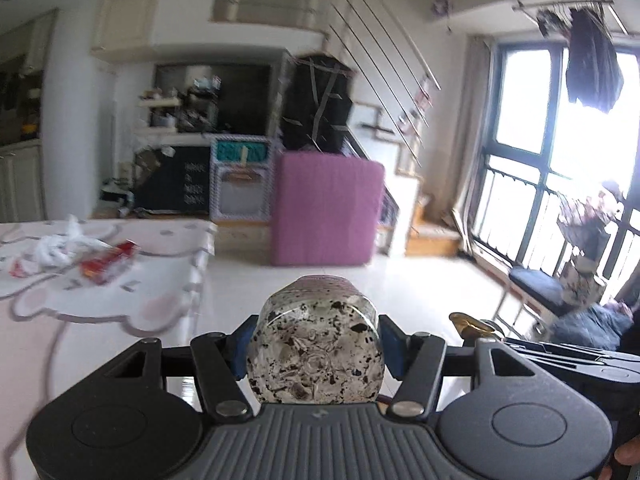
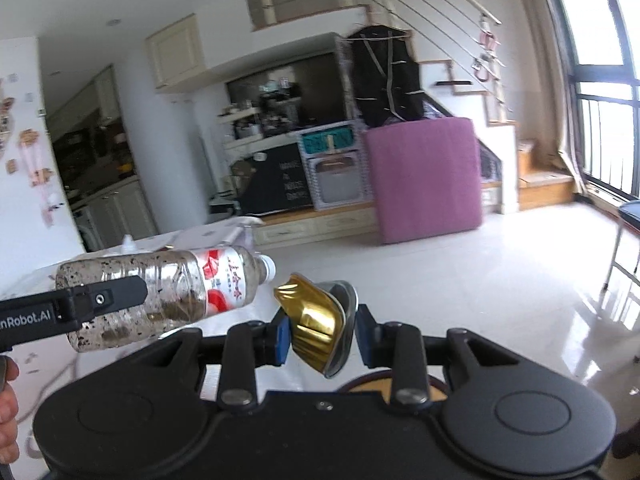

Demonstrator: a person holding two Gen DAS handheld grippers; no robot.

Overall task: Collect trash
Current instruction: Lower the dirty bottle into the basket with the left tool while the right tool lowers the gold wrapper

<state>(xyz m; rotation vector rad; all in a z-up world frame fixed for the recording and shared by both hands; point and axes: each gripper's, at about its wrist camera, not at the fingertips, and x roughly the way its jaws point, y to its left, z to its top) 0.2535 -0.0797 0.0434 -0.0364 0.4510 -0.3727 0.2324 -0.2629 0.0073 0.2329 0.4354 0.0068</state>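
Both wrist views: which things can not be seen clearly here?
- Plastic bottle contents, both views: dirt-speckled wall hides them.
- Bottle label text, right wrist view: too small.
- Gold foil cup inside, right wrist view: faces away.
- Red wrapper and white tissue on the table, left wrist view: blurred.

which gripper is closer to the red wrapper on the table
Left. The left gripper, shut on a dirty clear plastic bottle, is just off the edge of the table where the red wrapper lies. The right gripper, holding a crumpled gold foil cup, sits farther out on the other side.
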